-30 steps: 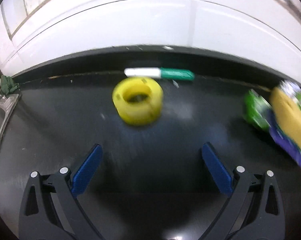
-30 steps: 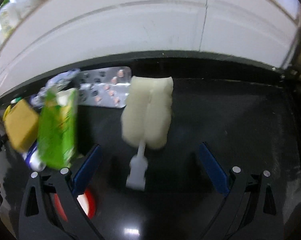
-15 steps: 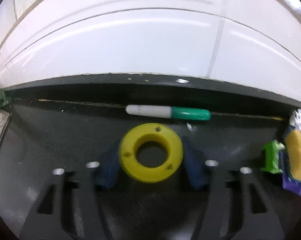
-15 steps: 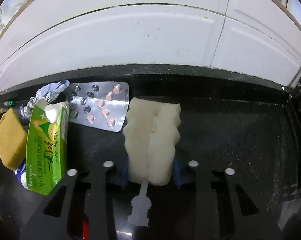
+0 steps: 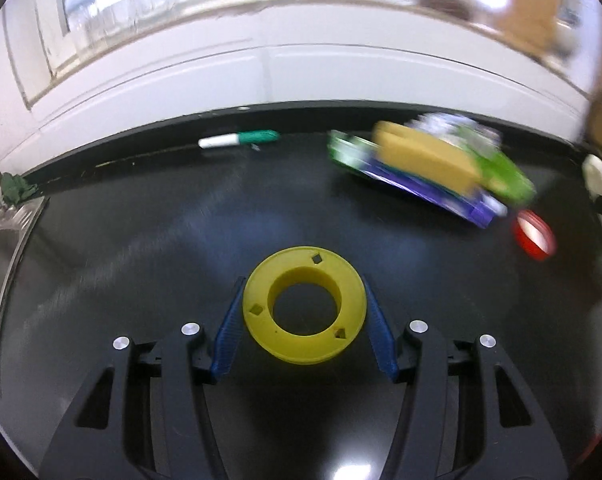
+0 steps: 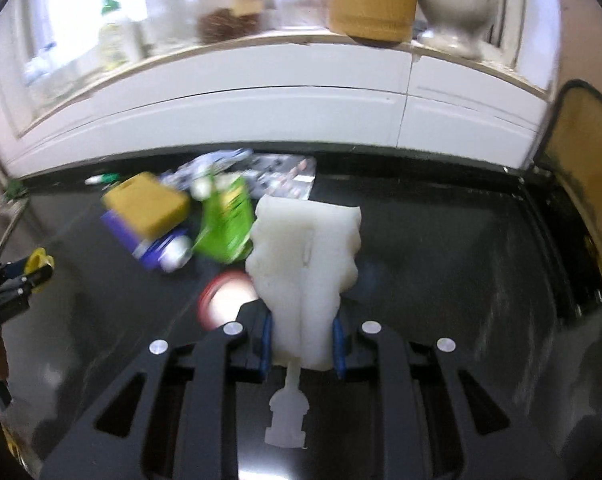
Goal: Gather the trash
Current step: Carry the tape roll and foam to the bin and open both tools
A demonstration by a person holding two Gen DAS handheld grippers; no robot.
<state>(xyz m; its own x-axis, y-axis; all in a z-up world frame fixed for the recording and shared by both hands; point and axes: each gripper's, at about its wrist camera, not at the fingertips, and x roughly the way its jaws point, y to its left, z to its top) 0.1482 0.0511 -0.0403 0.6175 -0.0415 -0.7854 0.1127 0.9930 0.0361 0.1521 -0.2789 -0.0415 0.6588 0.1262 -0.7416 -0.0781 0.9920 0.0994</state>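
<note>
Trash litters black counter (image 5: pixel 141 240) under white wall; left tool (image 5: pixel 304 316) clamps yellow ring (image 5: pixel 304 312), right tool (image 6: pixel 301 334) closing on sponge brush (image 6: pixel 305 260)

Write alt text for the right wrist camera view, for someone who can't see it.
The right gripper is closing on a white sponge brush head above a black countertop. Left of it lie a yellow sponge, a green carton and a blister pack.

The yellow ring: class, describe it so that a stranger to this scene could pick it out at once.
Start at the black countertop below the white wall. Near its front edge, the left tongs grip the yellow ring between blue pads. Unlike the green-capped marker by the wall and the heap of wrappers under a yellow sponge, it is a flat plastic ring with a round hole and small square notches.
</note>
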